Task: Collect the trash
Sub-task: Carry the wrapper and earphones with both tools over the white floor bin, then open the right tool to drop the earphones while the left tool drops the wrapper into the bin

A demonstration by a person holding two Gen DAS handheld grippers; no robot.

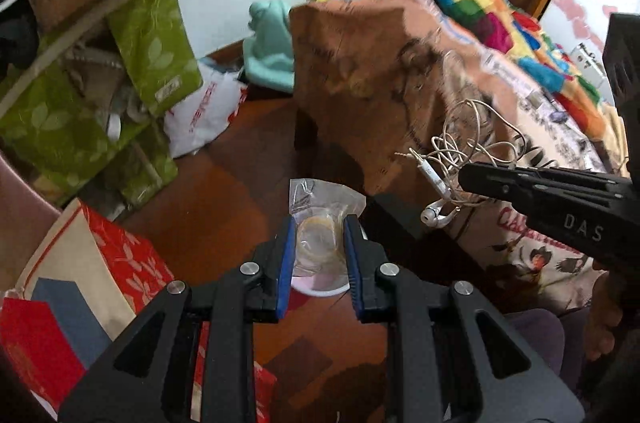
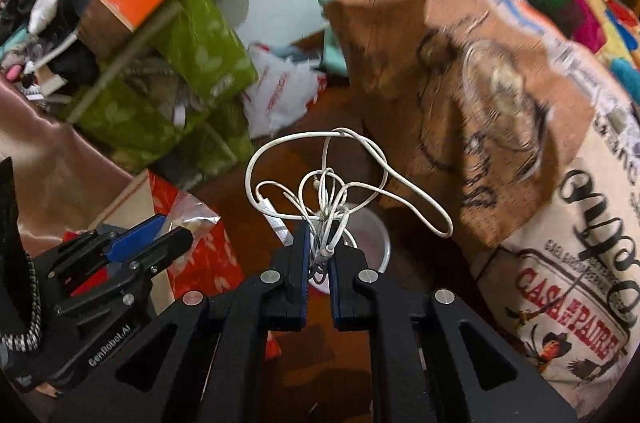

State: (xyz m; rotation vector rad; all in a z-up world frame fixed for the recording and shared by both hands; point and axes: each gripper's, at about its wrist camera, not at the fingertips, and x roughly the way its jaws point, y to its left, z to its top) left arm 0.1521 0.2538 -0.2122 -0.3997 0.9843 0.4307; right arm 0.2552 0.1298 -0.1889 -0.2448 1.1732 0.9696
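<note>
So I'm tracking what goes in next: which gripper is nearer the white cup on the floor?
Left, apparently. The left gripper, holding a clear plastic packet, hangs right above the white cup; the right gripper, clamping tangled earphones, sits off to its side.

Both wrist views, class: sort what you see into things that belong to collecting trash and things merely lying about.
Part of the job:
left gripper, shut on clear plastic packet
right gripper, shut on tangled earphones
white bin below

Lying about:
printed blanket
green boxes
red box
</note>
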